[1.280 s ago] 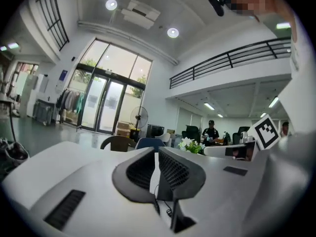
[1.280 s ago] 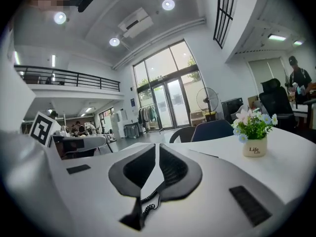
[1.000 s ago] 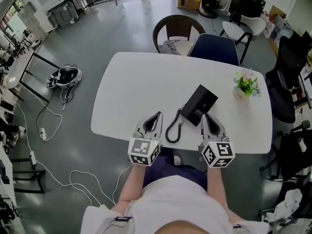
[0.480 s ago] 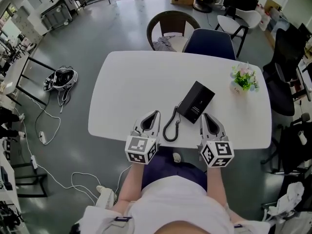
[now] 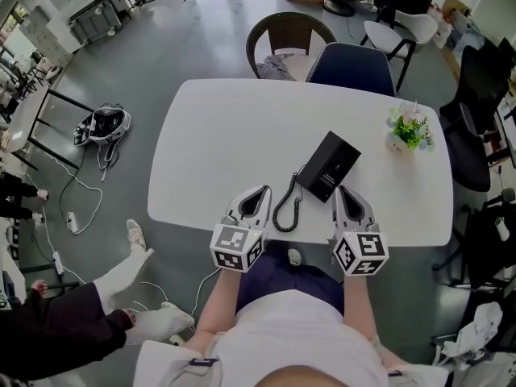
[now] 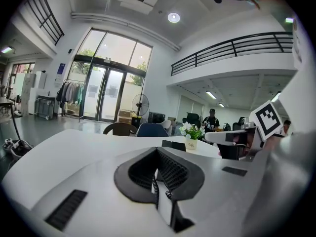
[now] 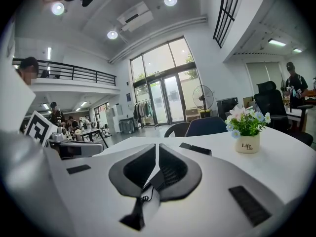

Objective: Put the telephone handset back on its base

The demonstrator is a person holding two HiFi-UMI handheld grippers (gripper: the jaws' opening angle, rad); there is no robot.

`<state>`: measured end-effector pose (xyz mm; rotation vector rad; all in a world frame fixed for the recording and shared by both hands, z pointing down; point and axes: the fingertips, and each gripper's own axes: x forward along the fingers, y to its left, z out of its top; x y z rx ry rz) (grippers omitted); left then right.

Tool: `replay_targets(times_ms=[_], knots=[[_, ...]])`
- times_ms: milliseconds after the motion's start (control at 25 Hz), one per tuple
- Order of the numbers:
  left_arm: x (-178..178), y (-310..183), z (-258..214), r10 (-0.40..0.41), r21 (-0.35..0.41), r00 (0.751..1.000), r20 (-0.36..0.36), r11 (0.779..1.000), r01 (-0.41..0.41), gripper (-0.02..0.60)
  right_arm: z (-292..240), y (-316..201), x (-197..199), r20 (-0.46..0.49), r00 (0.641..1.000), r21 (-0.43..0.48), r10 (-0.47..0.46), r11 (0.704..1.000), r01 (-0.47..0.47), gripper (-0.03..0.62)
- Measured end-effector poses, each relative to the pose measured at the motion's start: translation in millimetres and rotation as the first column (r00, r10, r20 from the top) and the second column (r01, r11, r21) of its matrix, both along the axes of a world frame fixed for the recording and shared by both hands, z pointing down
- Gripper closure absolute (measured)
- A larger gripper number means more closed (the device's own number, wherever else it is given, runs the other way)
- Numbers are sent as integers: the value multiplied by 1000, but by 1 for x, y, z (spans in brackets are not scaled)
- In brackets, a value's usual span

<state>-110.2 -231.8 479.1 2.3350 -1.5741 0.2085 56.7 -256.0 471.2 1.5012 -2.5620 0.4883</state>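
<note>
A black telephone [image 5: 329,166] lies on the white table [image 5: 218,135], right of centre. I cannot tell its handset apart from the base. Its coiled black cord [image 5: 285,209] loops from the near left corner toward the table's front edge. My left gripper [image 5: 257,193] rests shut and holds nothing, just left of the cord. My right gripper [image 5: 343,190] is shut and holds nothing too, close to the telephone's near corner. In the left gripper view the telephone [image 6: 171,144] shows low and dark beyond the closed left gripper [image 6: 157,149]. The right gripper [image 7: 158,146] points past the telephone [image 7: 194,148].
A small white pot of flowers [image 5: 409,138] stands at the table's far right. Two chairs [image 5: 290,45] [image 5: 352,66] are at the far side. A backpack [image 5: 103,127] and cables lie on the floor to the left. A person's leg [image 5: 121,274] is at lower left.
A person walking has come into view on the floor at lower left. Both grippers and the telephone stay where they were.
</note>
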Motion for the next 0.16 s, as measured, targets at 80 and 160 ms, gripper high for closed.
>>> replay_targets(times_ms=[80, 160], knots=[[0, 1, 2, -1, -8, 1000, -11, 1000, 1, 566, 1, 0, -2, -1, 1000, -2, -3, 1000, 3, 549], [0, 2, 4, -3, -14, 1000, -17, 1000, 3, 566, 2, 0, -5, -1, 1000, -5, -7, 1000, 7, 549]])
